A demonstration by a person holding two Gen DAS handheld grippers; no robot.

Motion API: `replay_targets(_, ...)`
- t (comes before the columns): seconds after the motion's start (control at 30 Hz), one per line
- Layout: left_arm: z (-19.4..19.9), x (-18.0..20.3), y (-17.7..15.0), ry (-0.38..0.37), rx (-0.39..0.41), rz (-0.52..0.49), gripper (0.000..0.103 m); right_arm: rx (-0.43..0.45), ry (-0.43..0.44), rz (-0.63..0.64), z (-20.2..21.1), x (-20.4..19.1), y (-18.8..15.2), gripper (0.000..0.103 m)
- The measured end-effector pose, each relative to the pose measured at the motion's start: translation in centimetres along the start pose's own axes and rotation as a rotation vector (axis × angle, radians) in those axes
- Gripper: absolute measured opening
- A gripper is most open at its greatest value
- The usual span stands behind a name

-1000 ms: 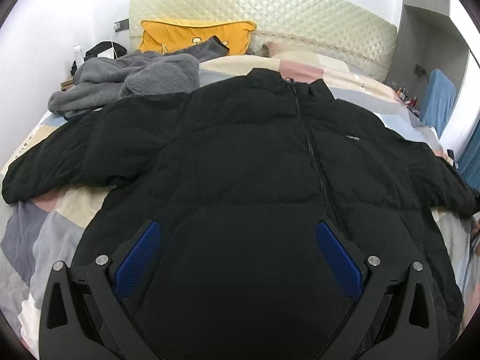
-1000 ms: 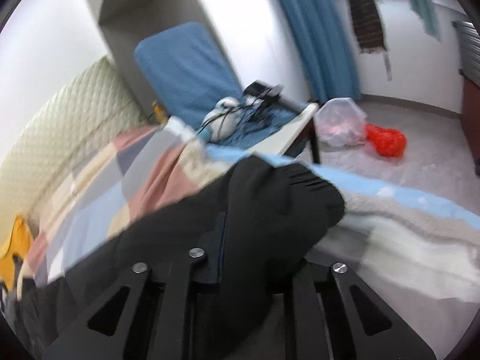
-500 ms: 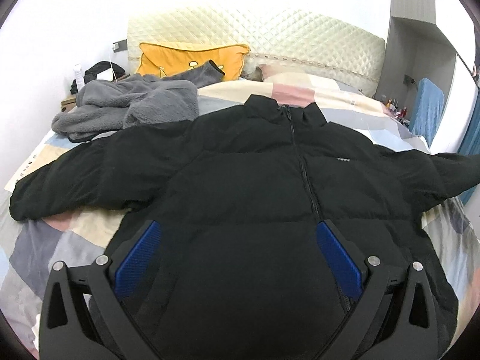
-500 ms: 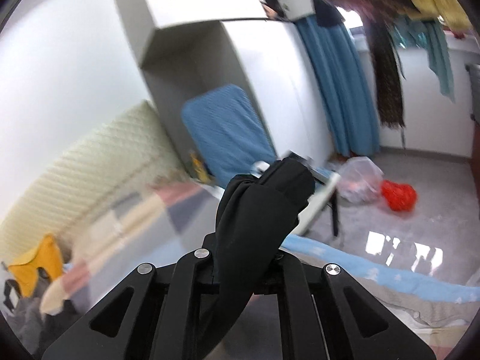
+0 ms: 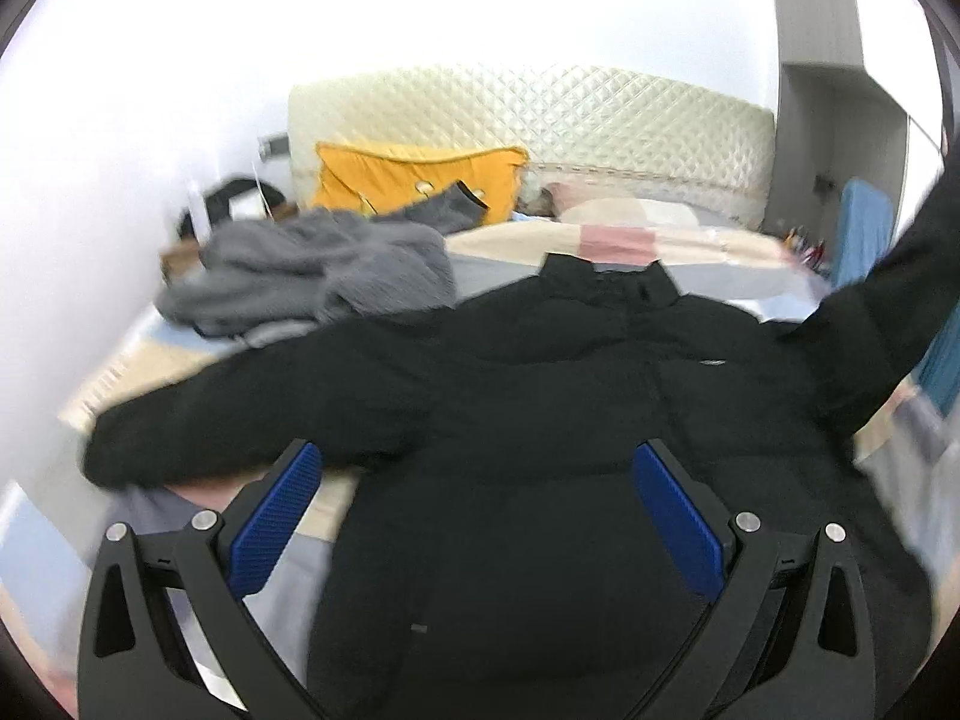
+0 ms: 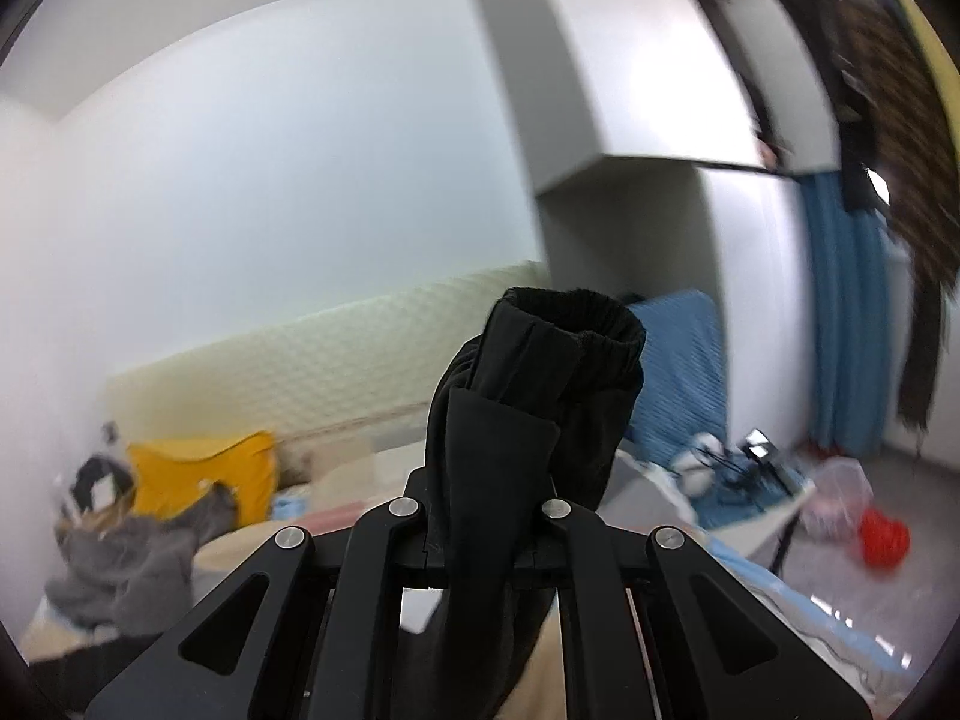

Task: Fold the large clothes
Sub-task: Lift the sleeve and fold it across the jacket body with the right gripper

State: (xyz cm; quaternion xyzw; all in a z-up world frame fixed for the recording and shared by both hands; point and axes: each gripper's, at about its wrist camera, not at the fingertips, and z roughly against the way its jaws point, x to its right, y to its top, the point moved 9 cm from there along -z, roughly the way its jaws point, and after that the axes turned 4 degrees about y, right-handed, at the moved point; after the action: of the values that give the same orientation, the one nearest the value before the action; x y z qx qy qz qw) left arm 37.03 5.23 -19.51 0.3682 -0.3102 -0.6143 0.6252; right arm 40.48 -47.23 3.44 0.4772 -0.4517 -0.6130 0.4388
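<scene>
A black puffer jacket (image 5: 540, 420) lies front up on the bed, collar toward the headboard. Its left sleeve (image 5: 240, 414) lies spread on the bedspread. Its right sleeve (image 5: 888, 312) rises off the bed toward the upper right. My left gripper (image 5: 474, 516) is open and empty above the jacket's lower part, blue pads (image 5: 276, 522) wide apart. My right gripper (image 6: 486, 516) is shut on the right sleeve near its cuff (image 6: 564, 324), held high in the air with the cuff pointing up.
A grey fleece garment (image 5: 324, 270) is heaped at the bed's far left. A yellow pillow (image 5: 408, 174) leans on the quilted headboard (image 5: 540, 120). A blue-covered chair (image 6: 678, 360), a small table with cables, a plastic bag and a red object (image 6: 882, 546) stand right of the bed.
My right gripper has lifted the sleeve cuff from the bed up into the air. My left gripper has pulled back and shifted left; the view is motion-blurred.
</scene>
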Motion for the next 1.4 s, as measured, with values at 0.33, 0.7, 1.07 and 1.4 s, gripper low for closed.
replay_targets(0.33,-0.3,-3.1,0.0,-0.036,0.000,0.059,0.103,-0.078,0.285,0.123,-1.7,-19.2,-3.4,0.007)
replay_targets(0.7,-1.3,-6.1,-0.6,-0.027,-0.027,0.125,0.103,-0.316,0.527,0.286,-5.1,-35.4,-17.7,0.010)
replay_targets(1.07,-4.1,-9.0,-2.2,-0.042,-0.096,0.230,0.103,-0.622,0.650,0.425,-8.5,-44.1,-35.1,0.011)
replay_targets(1.4,-4.1,-11.1,-1.8,-0.005,-0.037,0.308,0.103,-0.763,0.639,0.577,-9.6,-45.1,-45.6,0.021)
